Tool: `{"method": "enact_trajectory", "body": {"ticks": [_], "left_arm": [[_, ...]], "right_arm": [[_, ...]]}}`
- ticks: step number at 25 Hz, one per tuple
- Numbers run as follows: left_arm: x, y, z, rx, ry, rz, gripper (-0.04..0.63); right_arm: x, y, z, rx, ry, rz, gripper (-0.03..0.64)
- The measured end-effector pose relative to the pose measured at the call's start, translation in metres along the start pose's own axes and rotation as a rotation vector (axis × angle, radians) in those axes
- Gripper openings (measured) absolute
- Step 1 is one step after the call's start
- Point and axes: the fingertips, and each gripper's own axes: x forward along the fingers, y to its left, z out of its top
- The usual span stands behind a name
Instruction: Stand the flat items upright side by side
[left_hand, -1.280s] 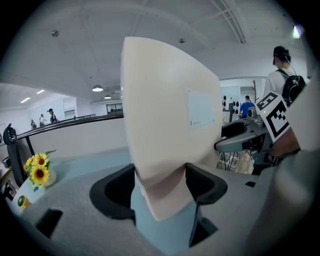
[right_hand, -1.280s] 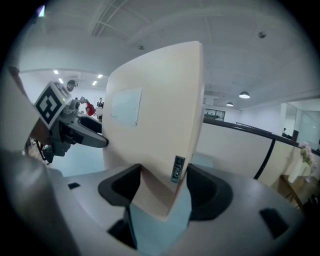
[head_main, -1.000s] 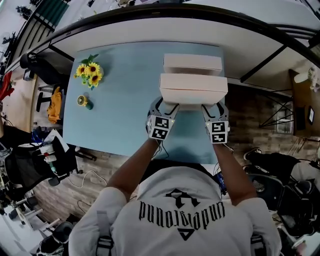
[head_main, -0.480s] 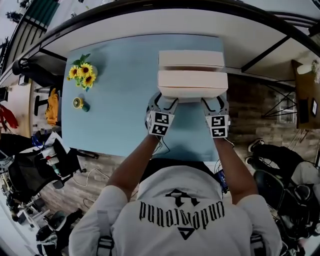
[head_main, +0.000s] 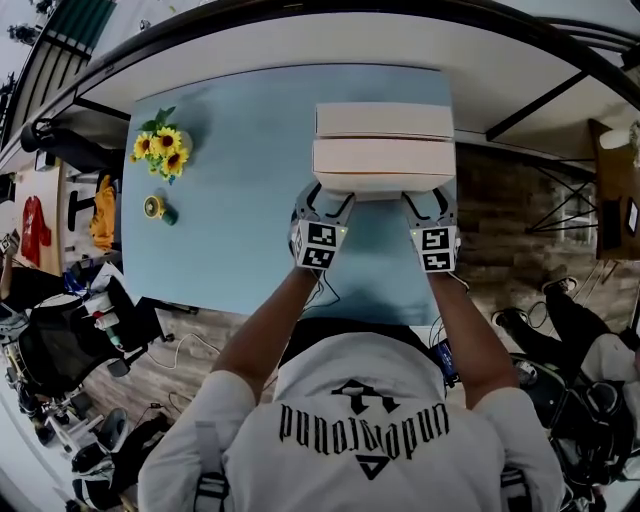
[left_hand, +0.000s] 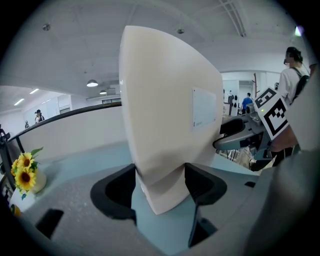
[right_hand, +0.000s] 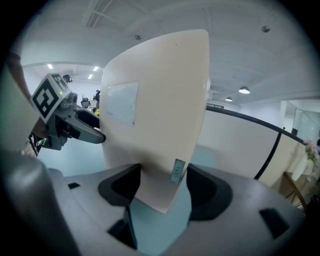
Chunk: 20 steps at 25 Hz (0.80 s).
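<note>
Presently, a cream-coloured flat rectangular box (head_main: 385, 168) is held upright on its long edge, gripped at both ends. The left tongs (head_main: 325, 205) are clamped on its left end and the right tongs (head_main: 428, 205) on its right end, each pair of jaws spread wide by the box's thickness. A second cream box (head_main: 385, 120) is seen standing upright just behind it on the light blue surface (head_main: 240, 200).
</note>
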Motion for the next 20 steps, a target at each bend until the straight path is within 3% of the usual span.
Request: {"method": "enact_trajectory", "body": {"ticks": [20], "left_arm": [[0.0085,0.0032,0.0058,0.015,-0.024,0.008,0.322]], "right_arm": [[0.0069,-0.0090,0.0009,-0.043,-0.001,-0.018,0.297]]}}
